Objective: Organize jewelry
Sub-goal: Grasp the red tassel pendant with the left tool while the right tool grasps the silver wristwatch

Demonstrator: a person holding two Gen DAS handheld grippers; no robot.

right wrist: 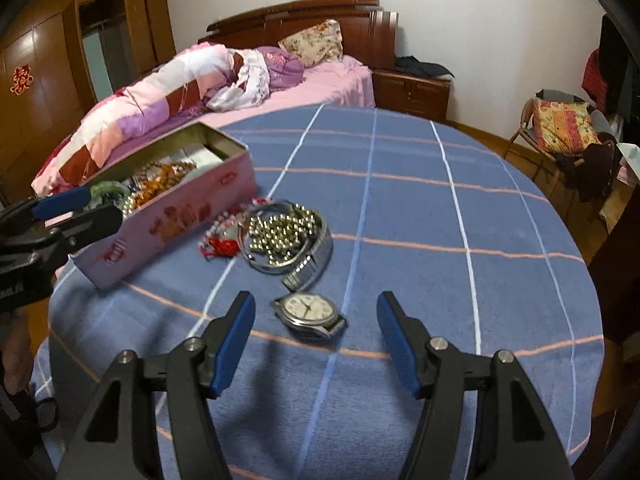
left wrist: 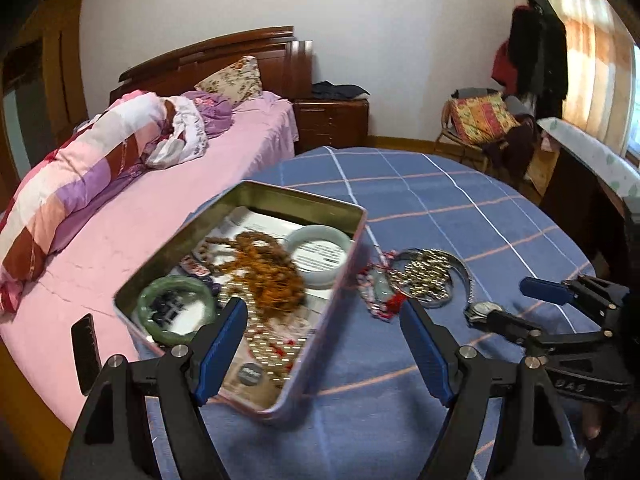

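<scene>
Low in the right wrist view, the right gripper hangs with jaws spread around a wristwatch lying at centre frame on the blue cloth. Its case looks hard and slick, best pinched across the sides. Beyond lie loose beads, then the tin at left. The left gripper also gapes, empty.

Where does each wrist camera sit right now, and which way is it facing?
Left wrist: on the left hand-held gripper, open, above the pink tin, facing the bed; the right hand-held gripper shows at right.
Right wrist: on the right hand-held gripper, open, over the watch on the blue cloth; the left one shows at left.
Shared: tin, gold beads, bed.
</scene>
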